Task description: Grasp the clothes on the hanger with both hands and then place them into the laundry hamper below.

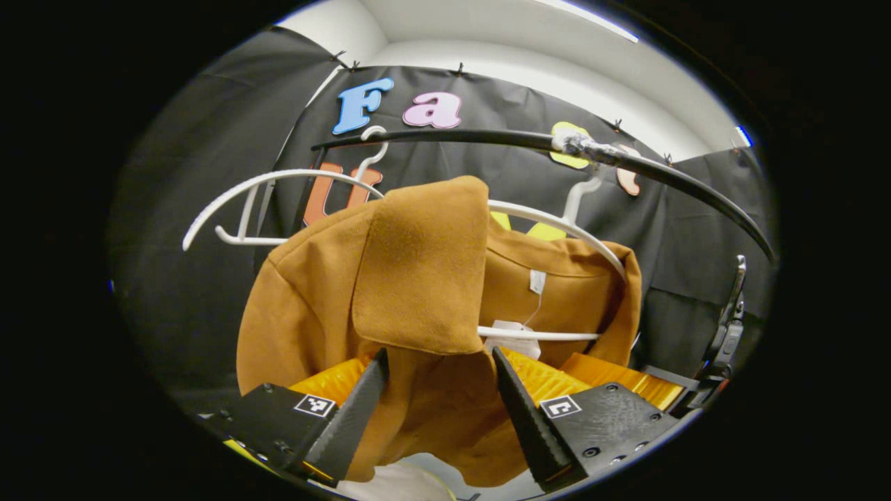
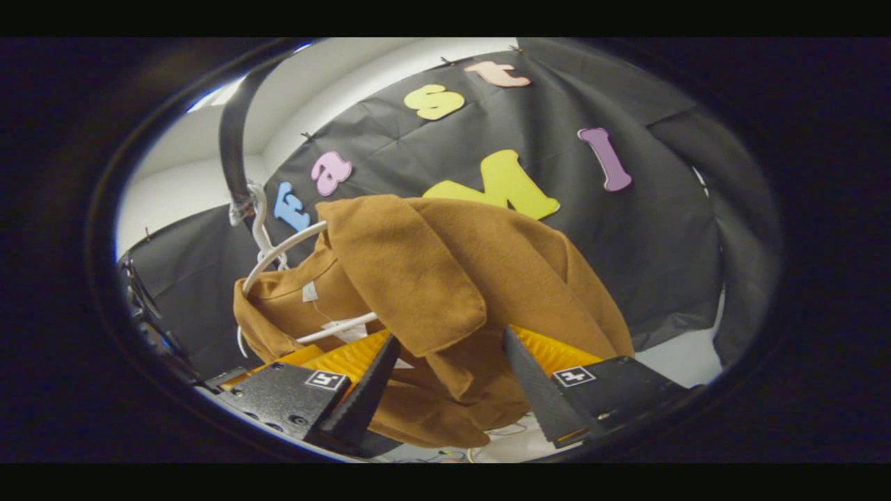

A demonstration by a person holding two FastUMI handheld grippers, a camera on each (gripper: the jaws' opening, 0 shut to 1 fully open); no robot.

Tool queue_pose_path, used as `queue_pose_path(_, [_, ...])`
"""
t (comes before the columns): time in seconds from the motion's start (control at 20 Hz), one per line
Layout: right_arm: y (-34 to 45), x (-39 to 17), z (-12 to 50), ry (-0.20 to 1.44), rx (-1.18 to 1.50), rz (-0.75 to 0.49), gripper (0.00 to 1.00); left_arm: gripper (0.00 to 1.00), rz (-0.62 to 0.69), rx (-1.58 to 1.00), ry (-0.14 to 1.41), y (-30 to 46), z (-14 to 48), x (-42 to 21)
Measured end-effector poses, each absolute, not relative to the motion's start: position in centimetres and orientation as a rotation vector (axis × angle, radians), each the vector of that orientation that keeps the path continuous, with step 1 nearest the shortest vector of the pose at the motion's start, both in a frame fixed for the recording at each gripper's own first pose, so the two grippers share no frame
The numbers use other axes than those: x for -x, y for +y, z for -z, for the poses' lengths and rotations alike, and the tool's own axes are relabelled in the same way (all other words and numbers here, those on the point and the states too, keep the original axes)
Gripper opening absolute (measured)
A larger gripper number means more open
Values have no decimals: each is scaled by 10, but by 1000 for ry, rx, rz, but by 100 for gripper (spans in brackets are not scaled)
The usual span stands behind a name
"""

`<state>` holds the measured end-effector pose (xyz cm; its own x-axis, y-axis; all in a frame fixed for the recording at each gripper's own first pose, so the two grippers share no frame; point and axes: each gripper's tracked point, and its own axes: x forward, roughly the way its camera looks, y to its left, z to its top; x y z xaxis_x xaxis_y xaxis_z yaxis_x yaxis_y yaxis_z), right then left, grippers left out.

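A brown jacket (image 1: 418,278) hangs on a white hanger (image 1: 557,223) from a black rail (image 1: 487,138). In the left gripper view, my left gripper (image 1: 437,353) stands open just under the jacket's folded lapel, with brown cloth hanging in the gap between its fingers. In the right gripper view the same jacket (image 2: 445,278) drapes over the hanger (image 2: 278,254), and my right gripper (image 2: 451,335) is open at the lapel's lower edge, one finger on each side of the cloth. Neither pair of fingers presses on the fabric.
A second, bare white hanger (image 1: 243,202) hangs on the rail to the left of the jacket. A dark device (image 1: 727,327) shows at the right edge. Something pale (image 1: 400,483) lies below the jacket's hem; I cannot tell what it is.
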<state>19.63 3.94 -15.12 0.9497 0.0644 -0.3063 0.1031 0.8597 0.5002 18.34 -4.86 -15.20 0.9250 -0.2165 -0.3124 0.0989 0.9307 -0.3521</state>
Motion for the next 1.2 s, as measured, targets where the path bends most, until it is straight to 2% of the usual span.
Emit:
queue_pose_path(0.1, [34, -206, 152, 315, -554, 38, 90, 99, 141, 352, 342, -45, 152, -192])
queue_pose_path(0.2, [33, -212, 154, 314, -575, 42, 86, 88, 112, 367, 350, -42, 156, -199])
queue_pose_path(0.25, [33, -213, 153, 313, -586, 39, 80, 79, 91, 369, 355, -39, 159, -202])
queue_pose_path(0.35, [26, -214, 152, 299, -603, 53, 70, 52, 58, 368, 367, -31, 163, -205])
queue_pose_path(0.5, [12, -211, 150, 256, -670, 99, 37, 14, 79, 396, 373, -29, 163, -207])
queue_pose_path(0.55, [10, -209, 149, 241, -703, 98, 19, 15, 96, 412, 380, -30, 161, -204])
queue_pose_path(0.6, [10, -207, 146, 228, -728, 84, 18, 14, 110, 418, 380, -27, 160, -203])
queue_pose_path(0.65, [12, -206, 144, 222, -741, 62, 7, 7, 99, 420, 392, -23, 164, -207])
queue_pose_path(0.7, [11, -204, 141, 215, -745, 50, 5, 5, 109, 430, 391, -21, 163, -202])
queue_pose_path(0.75, [9, -203, 139, 203, -748, 42, 8, 4, 129, 440, 395, -23, 160, -200])
queue_pose_path(0.8, [5, -202, 137, 193, -752, 40, 2, 4, 128, 440, 394, -16, 157, -197])
queue_pose_path(0.85, [2, -199, 135, 184, -758, 42, 2, 11, 125, 437, 386, -12, 158, -200])
queue_pose_path(0.9, [-2, -196, 134, 178, -766, 43, 7, 6, 126, 437, 375, -4, 148, -190])
queue_pose_path(0.95, [-5, -193, 131, 166, -771, 41, 2, 1, 147, 443, 367, -3, 142, -185])
queue_pose_path(1.0, [-9, -192, 127, 156, -783, 36, 2, 7, 155, 446, 358, 1, 139, -183])
queue_pose_path(1.05, [-11, -190, 124, 147, -798, 28, 2, 1, 160, 450, 352, 6, 135, -181])
queue_pose_path(1.15, [-19, -188, 115, 121, -827, 11, 2, 0, 153, 461, 340, 13, 131, -184])
queue_pose_path(1.2, [-23, -188, 110, 102, -840, 5, 2, 5, 154, 469, 339, 17, 128, -182])
